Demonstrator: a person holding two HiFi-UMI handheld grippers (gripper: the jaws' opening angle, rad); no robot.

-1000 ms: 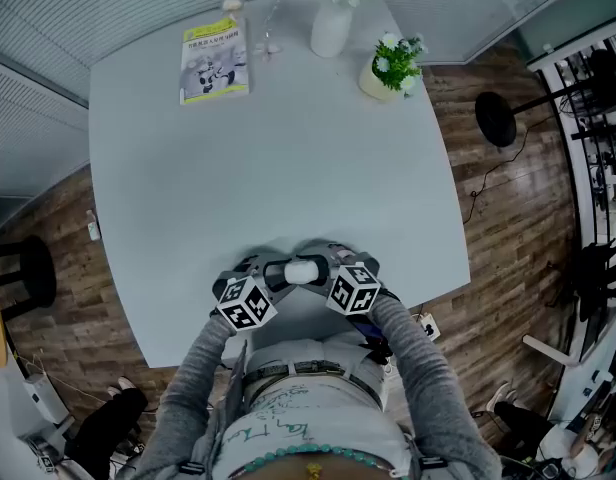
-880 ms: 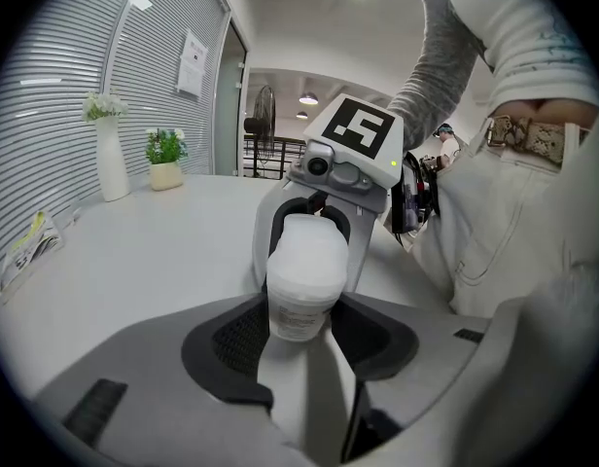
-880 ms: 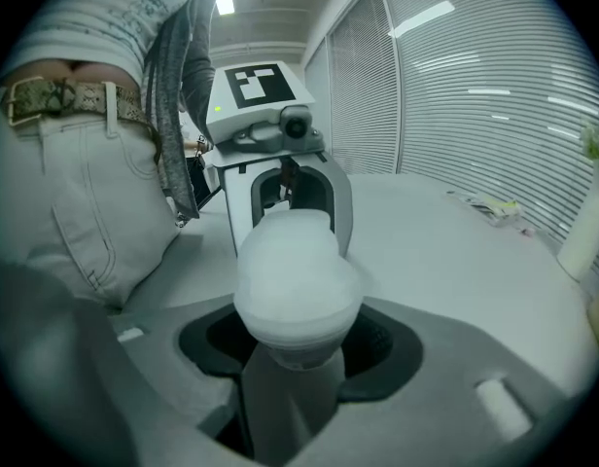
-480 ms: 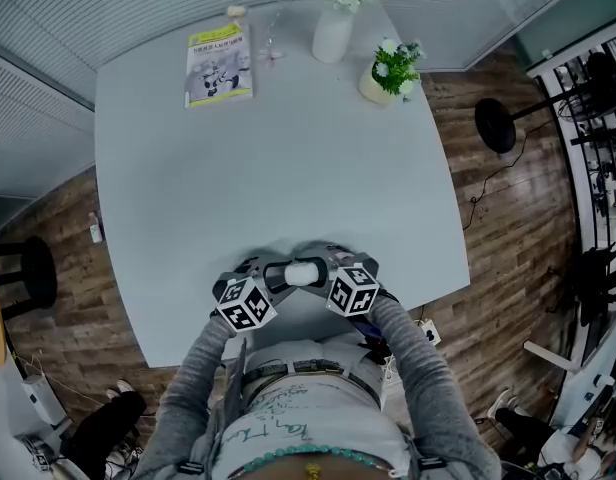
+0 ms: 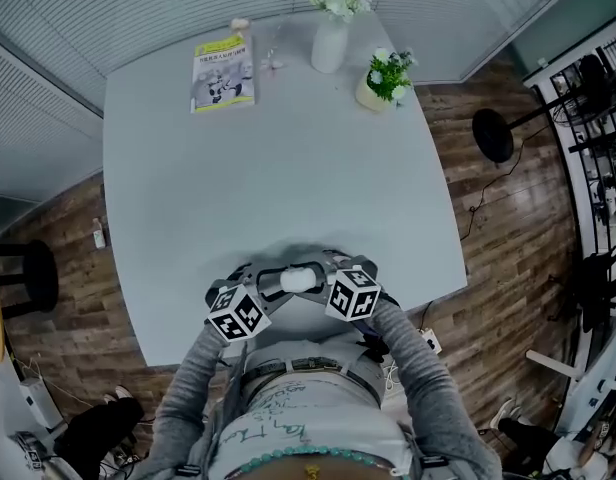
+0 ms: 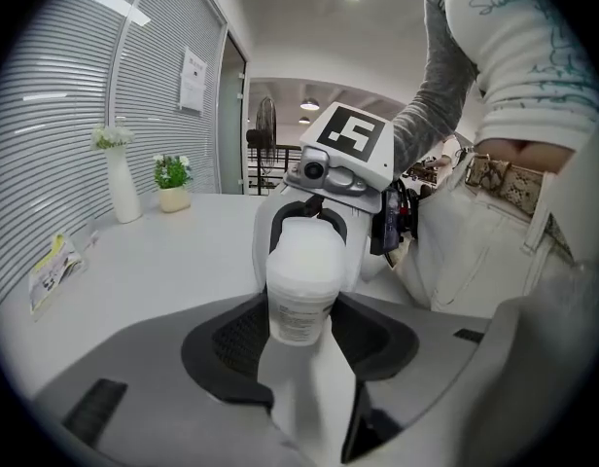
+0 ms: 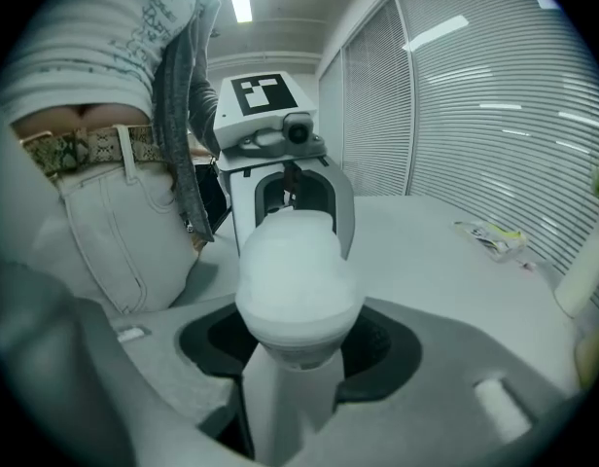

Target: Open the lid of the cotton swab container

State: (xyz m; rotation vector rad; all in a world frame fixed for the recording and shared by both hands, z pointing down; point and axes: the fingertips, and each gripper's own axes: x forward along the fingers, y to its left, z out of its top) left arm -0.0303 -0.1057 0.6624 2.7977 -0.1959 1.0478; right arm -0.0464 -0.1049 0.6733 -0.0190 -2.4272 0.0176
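A small white cotton swab container (image 5: 299, 280) hangs sideways between my two grippers, just above the near edge of the grey table (image 5: 268, 178). My left gripper (image 5: 278, 281) is shut on its narrower labelled end, seen close up in the left gripper view with the container (image 6: 301, 285) between the dark pads (image 6: 243, 337). My right gripper (image 5: 321, 274) is shut on the wider rounded lid end (image 7: 298, 295). The two grippers face each other nose to nose. In each gripper view the other gripper's marker cube (image 6: 350, 134) (image 7: 261, 95) shows behind the container.
At the table's far side lie a yellow-green booklet (image 5: 224, 73), a white vase of flowers (image 5: 329, 38), a small potted plant (image 5: 383, 78) and a tiny item (image 5: 273, 63). The person's body stands right behind the grippers. Wooden floor surrounds the table.
Both grippers have risen a little together, still holding the container between them. The head view has shifted slightly, so the table looks a bit farther.
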